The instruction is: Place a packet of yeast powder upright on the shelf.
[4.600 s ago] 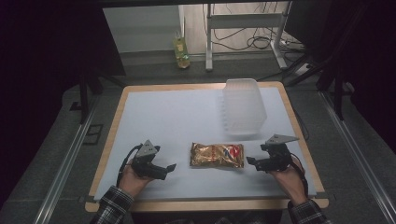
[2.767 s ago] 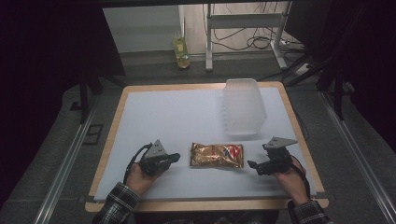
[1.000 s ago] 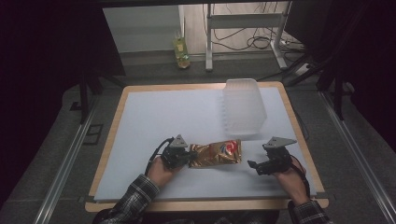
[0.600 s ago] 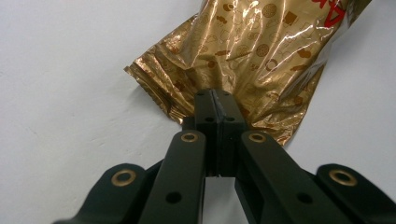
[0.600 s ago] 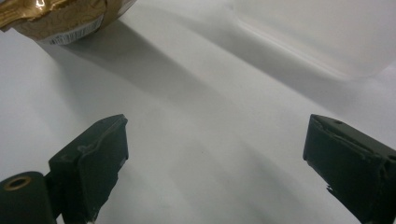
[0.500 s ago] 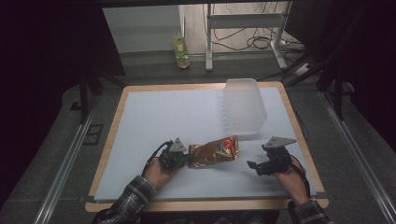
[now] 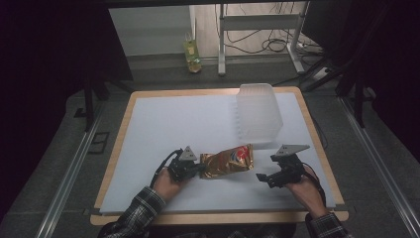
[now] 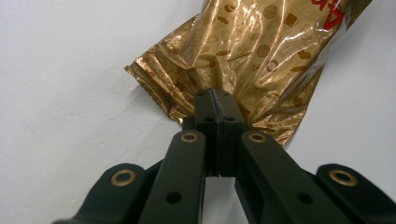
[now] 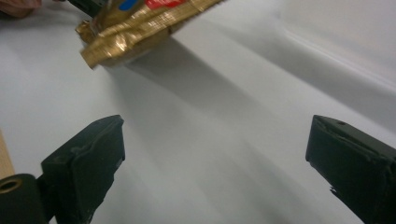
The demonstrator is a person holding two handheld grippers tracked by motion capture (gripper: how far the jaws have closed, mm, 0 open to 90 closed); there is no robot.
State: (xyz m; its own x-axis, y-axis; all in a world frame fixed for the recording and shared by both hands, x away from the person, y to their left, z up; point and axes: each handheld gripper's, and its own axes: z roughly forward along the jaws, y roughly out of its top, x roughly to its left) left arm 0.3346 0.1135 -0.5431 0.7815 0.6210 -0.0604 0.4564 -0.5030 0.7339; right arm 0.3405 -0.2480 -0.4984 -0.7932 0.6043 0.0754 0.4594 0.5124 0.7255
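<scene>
I have my left gripper (image 7: 200,169) clamped on the gold snack bag (image 7: 228,160). Its two black jaws are pressed tight together, and the crinkled edge of the bag is pinched between them. From the left gripper view, that gripper (image 8: 218,109) bites the near end of the bag (image 8: 252,51), and the rest of the bag fans out away from the jaws over the white table top (image 8: 70,70).

From above, the bag sits near the middle of the table (image 7: 163,124), toward the near side. Its left end is at my left gripper. Its right end, with a bit of red print, tilts toward the far right.

My right gripper (image 7: 261,177) is off to the right of the bag and not touching it. In the right gripper view its jaws stand wide apart with nothing between them, just bare table. The bag (image 9: 135,25) shows far off at the top left there, and I see its shadow under it.

A clear plastic box (image 7: 257,114) stands at the far right of the table, just past the bag.
</scene>
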